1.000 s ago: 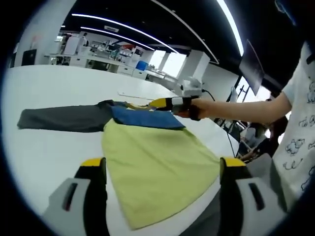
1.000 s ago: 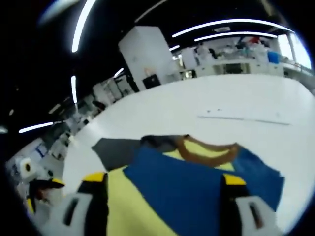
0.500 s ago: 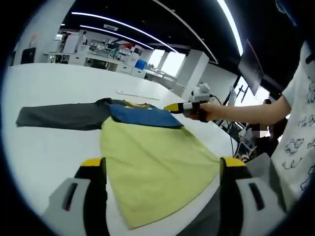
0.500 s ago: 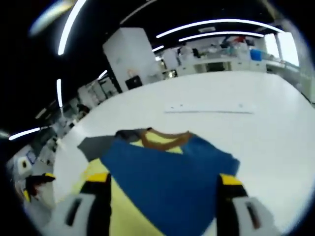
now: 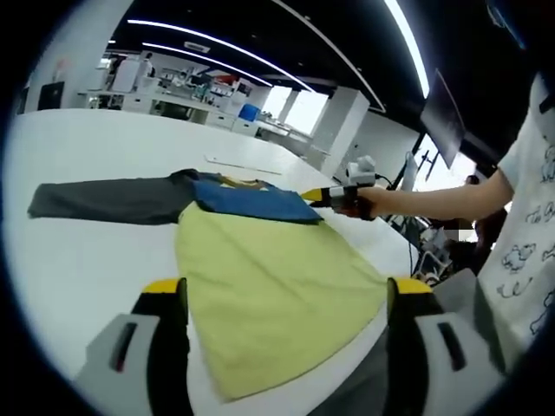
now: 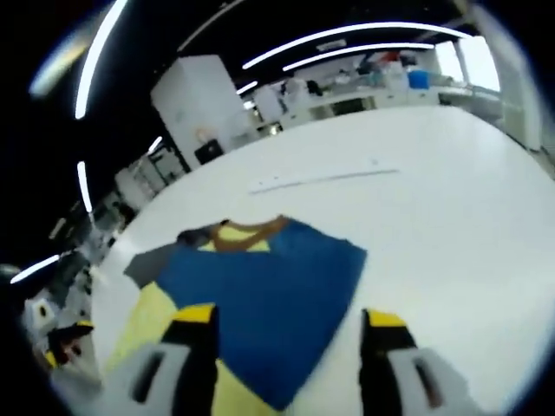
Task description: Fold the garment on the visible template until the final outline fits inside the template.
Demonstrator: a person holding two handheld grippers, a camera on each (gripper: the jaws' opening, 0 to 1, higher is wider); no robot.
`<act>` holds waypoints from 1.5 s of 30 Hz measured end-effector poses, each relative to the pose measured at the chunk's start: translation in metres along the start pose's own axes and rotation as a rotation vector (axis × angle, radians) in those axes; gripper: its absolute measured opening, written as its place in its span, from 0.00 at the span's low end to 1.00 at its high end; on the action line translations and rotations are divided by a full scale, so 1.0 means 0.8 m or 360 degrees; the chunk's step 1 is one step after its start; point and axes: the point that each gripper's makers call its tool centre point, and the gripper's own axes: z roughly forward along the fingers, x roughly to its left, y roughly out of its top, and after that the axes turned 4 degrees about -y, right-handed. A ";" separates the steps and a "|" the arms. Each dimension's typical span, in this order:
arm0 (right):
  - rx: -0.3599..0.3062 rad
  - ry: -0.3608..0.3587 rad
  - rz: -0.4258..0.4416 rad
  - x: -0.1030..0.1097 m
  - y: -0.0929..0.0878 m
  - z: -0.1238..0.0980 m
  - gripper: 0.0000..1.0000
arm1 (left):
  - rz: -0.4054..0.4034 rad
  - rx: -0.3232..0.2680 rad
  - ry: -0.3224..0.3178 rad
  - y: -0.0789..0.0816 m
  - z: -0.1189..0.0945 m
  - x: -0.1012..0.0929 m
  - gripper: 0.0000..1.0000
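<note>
The garment [image 5: 260, 269] is lying flat on the white table [image 5: 78, 260]: a yellow body, a blue panel [image 5: 247, 202] folded across its far part, and a dark grey sleeve [image 5: 113, 201] stretching out to the left. The left gripper [image 5: 286, 299] is hovering over the near edge of the yellow cloth, its yellow-tipped jaws standing wide apart with nothing between them. In the left gripper view the person's hand [image 5: 368, 201] is holding the right gripper [image 5: 314, 194] just beside the blue panel's right corner; whether those tips are touching the cloth cannot be told.

The right gripper view is showing the brown collar [image 6: 247, 231] at the far edge of the blue panel, and a thin line [image 6: 325, 179] lying farther off on the table. There the right gripper's jaws are standing apart, empty, above the panel's near edge.

Ceiling light strips [image 5: 225, 48] are glowing over distant benches [image 6: 373, 91].
</note>
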 end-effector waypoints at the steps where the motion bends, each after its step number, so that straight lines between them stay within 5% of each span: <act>1: 0.0001 0.0006 0.0018 0.002 0.000 -0.001 0.59 | 0.0000 0.0001 0.0003 -0.001 -0.001 0.001 0.93; 2: -0.0033 0.0017 0.0109 0.005 0.003 -0.002 0.55 | 0.0000 0.0007 0.0006 -0.002 -0.001 0.003 0.93; 12: -0.0030 0.0051 0.0246 -0.004 -0.002 -0.006 0.26 | -0.0007 0.0014 0.0009 -0.005 -0.001 0.006 0.92; 17: -0.0009 -0.0005 0.0272 -0.019 -0.014 -0.008 0.00 | 0.0000 0.0034 0.0012 -0.009 0.000 0.008 0.92; 20: -0.0036 -0.0012 0.0439 -0.024 -0.010 -0.006 0.00 | 0.0005 0.0045 0.0009 -0.011 0.000 0.007 0.92; 23: -0.0041 -0.0055 0.0226 -0.025 -0.007 -0.005 0.00 | 0.0001 0.0050 0.0011 -0.012 -0.001 0.008 0.92; 45: -0.0072 -0.0112 0.0143 -0.049 0.006 0.000 0.00 | -0.0004 0.0053 0.0023 -0.012 -0.003 0.009 0.92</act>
